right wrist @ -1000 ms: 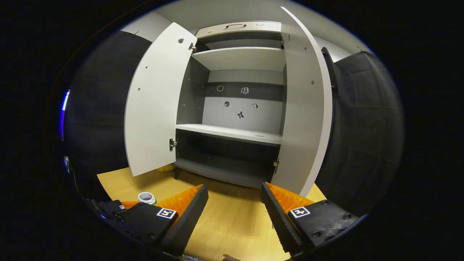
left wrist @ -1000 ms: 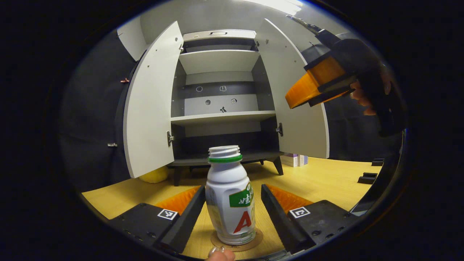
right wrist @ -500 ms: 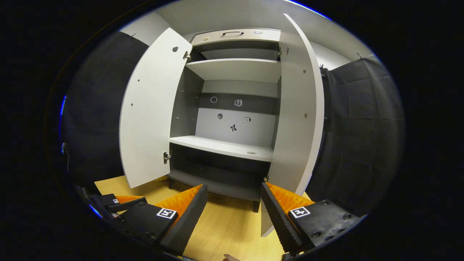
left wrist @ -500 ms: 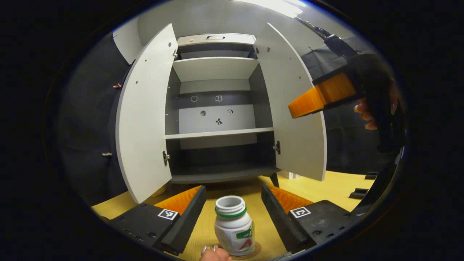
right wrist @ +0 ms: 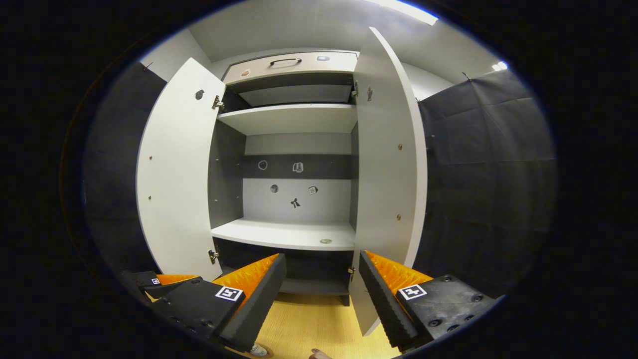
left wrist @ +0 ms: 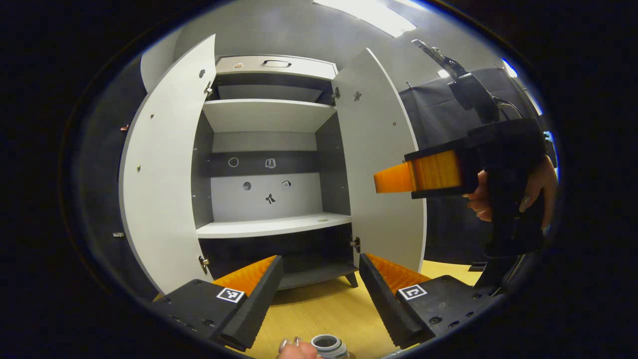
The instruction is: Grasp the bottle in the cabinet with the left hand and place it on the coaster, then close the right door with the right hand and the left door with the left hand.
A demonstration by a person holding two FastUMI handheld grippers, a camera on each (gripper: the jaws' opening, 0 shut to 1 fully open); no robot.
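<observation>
Cabinet (right wrist: 294, 124): smooth matt panels, pale grey doors and shelves, darker grey side walls. Hinges (right wrist: 213, 255) shiny metal. Table (left wrist: 324, 311): light wood-grain top, slight sheen. Booth wall (right wrist: 488, 164): matt black cloth, creased. Bottle (left wrist: 329, 345) neck: smooth plastic, ribbed thread. Right gripper (left wrist: 394, 178) body: matt, looks plastic; finger faces on left gripper (left wrist: 321, 289) finely ridged. Ceiling plain, matt.

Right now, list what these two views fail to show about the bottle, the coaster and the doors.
- Bottle: left gripper view, cut off by the bottom edge; just its open neck shows.
- Coaster: hidden below that same edge, so the bottle's seating cannot be confirmed.
- Right door: right gripper view, outer face turned away.
- Back-wall stickers: too small to identify.
</observation>
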